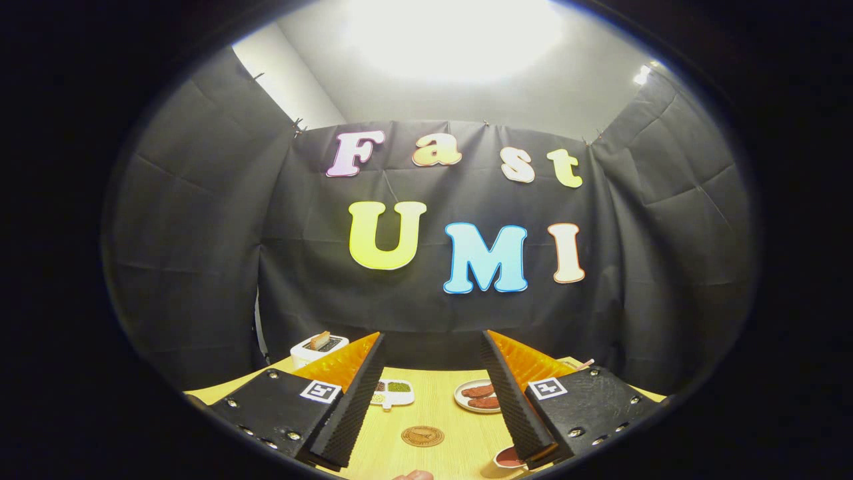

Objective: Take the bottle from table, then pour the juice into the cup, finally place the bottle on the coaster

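My gripper [432,337] is held high over the wooden table [440,407], its two fingers spread wide apart with nothing between them. A round brown coaster [422,436] lies flat on the table, low between the fingers. A cup [509,457] with a reddish inside peeks out from under the right finger [510,393], partly hidden by it.
A white divided dish [393,391] with green and dark fillings sits beyond the coaster. A white plate [478,396] with reddish-brown pieces lies to its right. A white toaster [318,347] with bread stands at the table's far left. A fingertip of a person [413,475] shows below the coaster.
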{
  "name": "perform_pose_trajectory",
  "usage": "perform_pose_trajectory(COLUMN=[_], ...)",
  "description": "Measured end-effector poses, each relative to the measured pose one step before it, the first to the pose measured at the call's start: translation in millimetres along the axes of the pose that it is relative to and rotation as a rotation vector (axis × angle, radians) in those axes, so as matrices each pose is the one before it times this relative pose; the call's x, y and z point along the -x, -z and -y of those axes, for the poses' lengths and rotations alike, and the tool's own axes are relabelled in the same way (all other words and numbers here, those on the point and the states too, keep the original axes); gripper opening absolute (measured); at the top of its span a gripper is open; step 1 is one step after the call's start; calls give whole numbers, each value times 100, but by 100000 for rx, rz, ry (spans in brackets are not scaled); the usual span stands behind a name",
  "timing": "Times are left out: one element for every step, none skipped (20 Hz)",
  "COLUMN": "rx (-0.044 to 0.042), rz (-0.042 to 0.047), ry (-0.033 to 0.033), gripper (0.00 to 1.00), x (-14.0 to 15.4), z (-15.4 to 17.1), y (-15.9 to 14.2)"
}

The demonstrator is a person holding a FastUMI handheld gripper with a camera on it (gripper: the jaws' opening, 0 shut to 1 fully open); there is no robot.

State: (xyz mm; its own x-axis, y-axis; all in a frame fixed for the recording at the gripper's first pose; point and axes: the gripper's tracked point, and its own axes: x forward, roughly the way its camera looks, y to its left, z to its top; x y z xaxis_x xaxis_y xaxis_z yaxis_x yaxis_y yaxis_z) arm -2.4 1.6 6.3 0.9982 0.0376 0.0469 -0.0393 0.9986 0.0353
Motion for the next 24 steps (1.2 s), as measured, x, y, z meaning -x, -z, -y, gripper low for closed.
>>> perform_pose_trajectory(rx=[-341,-499,-480,-262,288,219,-49,-452,-124,-619,-1113,-431,811,1439,1229,806,269,17,-27,-243,-749,-664,-145,-202], rz=[405,181,259,313,587,778,774,445,357,331,276,-248,-222,85,93,-240,-186,-379,-312,-332,-663,-1002,-1302,-1272], ry=[-137,-118,-188,-56,631,256,-282,48,615,-509,-1760,-454,-231,67,-83,-41,-509,-808,-1001,-1317,-1901,-1039,-390,-388], gripper=[87,87,87,87,87,87,87,87,87,87,87,87,87,87,87,87,87,87,87,87,87,87,87,87], x=[-2,-105,-9,-142,-22,21,-38,-66,-116,-45,-136,-37,142,29,12,-29,-13,27,33,51,0,58,50,-21], z=[35,-95,-80,-78,65,-92,-336,-304,-112,-392,-798,-392,-388,-304,-431,-603,-672,-830,-854,-955,-1041,-796,-579,-561], y=[-72,38,16,22,-50,-48,-54,262,191,227,285,427,367,177,294,502,382,482,443,469,623,788,736,779])
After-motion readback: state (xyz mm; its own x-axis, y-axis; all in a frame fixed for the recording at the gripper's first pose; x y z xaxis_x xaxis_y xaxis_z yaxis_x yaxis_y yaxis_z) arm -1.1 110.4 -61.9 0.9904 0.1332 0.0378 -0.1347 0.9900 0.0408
